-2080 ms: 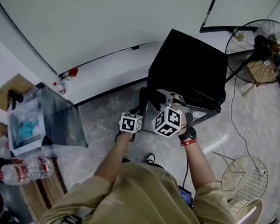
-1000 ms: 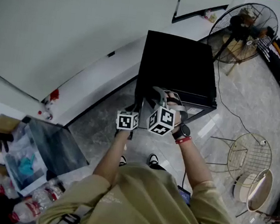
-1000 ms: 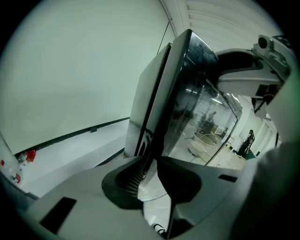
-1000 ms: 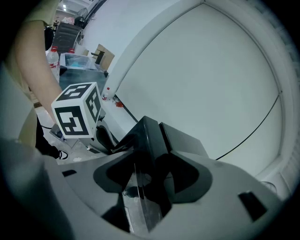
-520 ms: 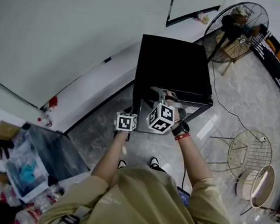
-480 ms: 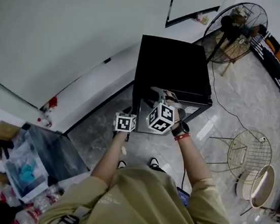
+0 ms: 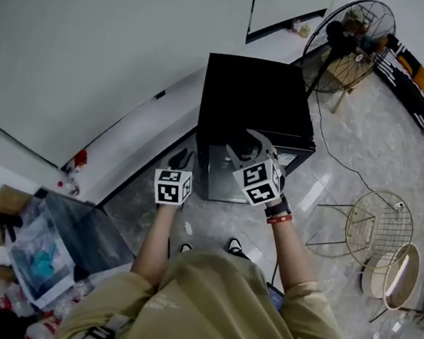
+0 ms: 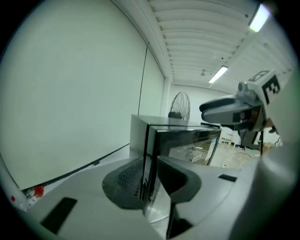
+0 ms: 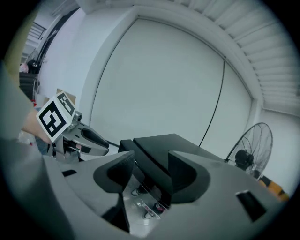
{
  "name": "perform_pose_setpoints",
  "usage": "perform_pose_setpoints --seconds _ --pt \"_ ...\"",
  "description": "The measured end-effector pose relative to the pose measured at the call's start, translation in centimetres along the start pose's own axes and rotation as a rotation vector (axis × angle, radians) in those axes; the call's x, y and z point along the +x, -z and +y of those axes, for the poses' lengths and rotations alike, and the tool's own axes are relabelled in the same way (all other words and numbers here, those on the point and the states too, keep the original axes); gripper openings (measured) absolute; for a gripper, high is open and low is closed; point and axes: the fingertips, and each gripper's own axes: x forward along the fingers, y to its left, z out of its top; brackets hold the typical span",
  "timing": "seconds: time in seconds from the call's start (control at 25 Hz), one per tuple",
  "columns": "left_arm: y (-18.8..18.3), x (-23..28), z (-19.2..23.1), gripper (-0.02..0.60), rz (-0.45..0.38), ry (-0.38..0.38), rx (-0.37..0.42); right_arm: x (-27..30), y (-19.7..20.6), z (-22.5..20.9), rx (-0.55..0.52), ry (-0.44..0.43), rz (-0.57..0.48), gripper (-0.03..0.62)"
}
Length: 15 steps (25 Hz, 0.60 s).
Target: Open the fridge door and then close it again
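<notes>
My two hand-held grippers are both released and empty: the left hand-held gripper [image 8: 151,183] has its jaws narrowly apart, the right hand-held gripper [image 9: 149,176] wider. One black fridge [image 7: 256,101] stands on the floor just ahead, below both grippers and untouched, its door looking shut. One fan [image 7: 346,35] stands behind it.

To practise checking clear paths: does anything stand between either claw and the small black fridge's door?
Nothing visible does. The left claw and right claw both face the shiny door of the small black box-shaped fridge across open air.
</notes>
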Motion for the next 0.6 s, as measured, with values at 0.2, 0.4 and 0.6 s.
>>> perform_pose_setpoints --seconds 0.2,0.4,0.6 --pt "-4.9 -2.7 -1.7 0.095 -0.125 0.023 0.030 -3.4 0.0 -2.3 0.206 0.107 -0.070 0.214" --pt "-8.8 -4.5 -4.1 0.064 -0.222 0.053 0.063 -6.2 0.2 -4.2 0.356 0.205 -0.128 0.148" --pt "-10.7 -5.4 -6.2 0.041 -0.272 0.075 0.083 -8.3 0.8 -5.4 0.439 0.283 -0.159 0.077"
